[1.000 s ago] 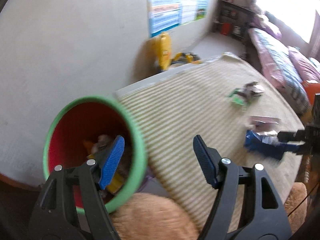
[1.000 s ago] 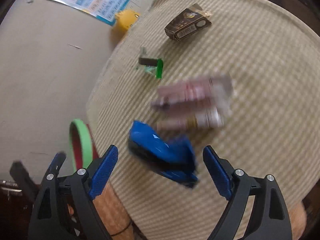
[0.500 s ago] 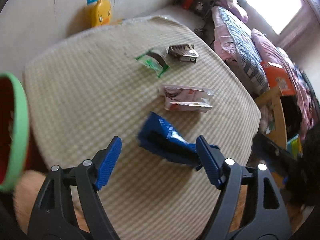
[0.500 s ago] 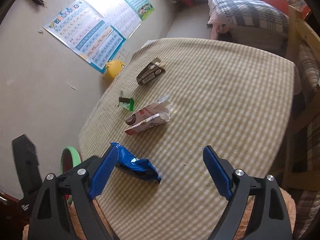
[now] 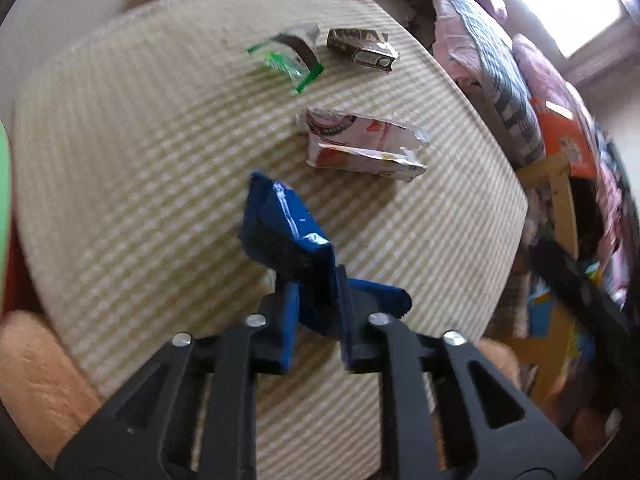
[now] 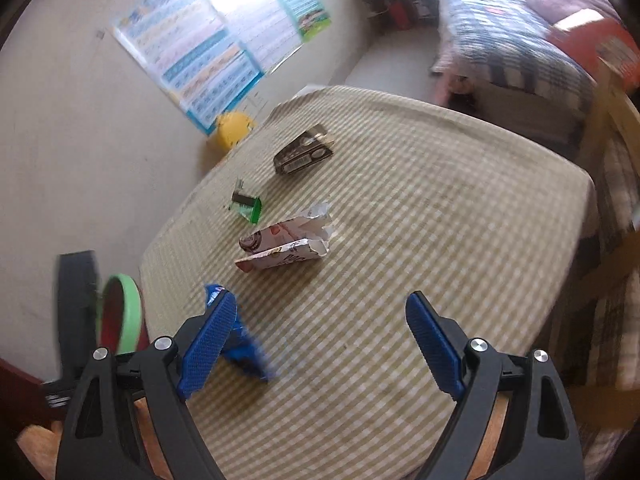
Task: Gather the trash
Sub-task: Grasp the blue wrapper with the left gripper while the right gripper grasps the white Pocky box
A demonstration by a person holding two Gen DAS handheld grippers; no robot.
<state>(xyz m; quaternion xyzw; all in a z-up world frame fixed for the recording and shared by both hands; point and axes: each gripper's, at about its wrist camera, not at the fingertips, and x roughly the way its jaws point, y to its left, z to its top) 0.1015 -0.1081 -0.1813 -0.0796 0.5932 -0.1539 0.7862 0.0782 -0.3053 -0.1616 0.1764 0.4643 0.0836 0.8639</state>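
A crumpled blue wrapper (image 5: 280, 224) lies on the checked tablecloth (image 5: 140, 140). My left gripper (image 5: 316, 280) is closing on its near end, and both pads press the foil. Farther back lie a torn white-and-pink packet (image 5: 360, 144), a green wrapper (image 5: 288, 62) and a dark small box (image 5: 362, 48). My right gripper (image 6: 320, 316) hangs open over the cloth with nothing between its fingers; the blue wrapper (image 6: 248, 352) shows blurred behind its left finger. The bin, green-rimmed and red inside (image 6: 128, 312), stands past the table's left edge.
A yellow toy (image 6: 234, 128) and charts (image 6: 208, 60) sit against the wall behind the table. A bed with striped and pink bedding (image 6: 512, 48) and an orange box (image 5: 564, 136) on a wooden frame lie to the right. A tan cushion (image 5: 36, 368) sits near the table's front-left corner.
My left gripper swung from the bin over to the blue wrapper, dropped down and closed on it. My right gripper drew back and up, so more of the table shows.
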